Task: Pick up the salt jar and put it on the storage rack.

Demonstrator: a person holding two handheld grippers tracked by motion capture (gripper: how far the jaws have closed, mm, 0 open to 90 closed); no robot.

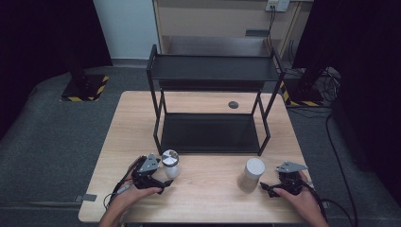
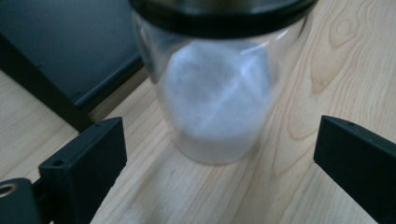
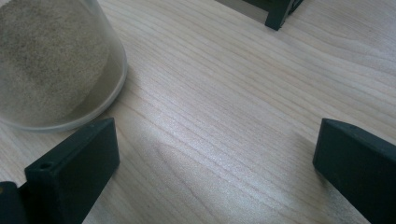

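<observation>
Your left gripper (image 1: pixel 163 182), jaws wide, faces the unlabelled steel-lidded glass jar (image 1: pixel 170 163) near the black rack (image 1: pixel 213 106), while your right gripper (image 1: pixel 265 187) gapes beside the white-lidded jar (image 1: pixel 251 174).

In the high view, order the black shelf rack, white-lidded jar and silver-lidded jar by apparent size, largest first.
1. black shelf rack
2. white-lidded jar
3. silver-lidded jar, only slightly smaller, so the two jars are a close call.
</observation>
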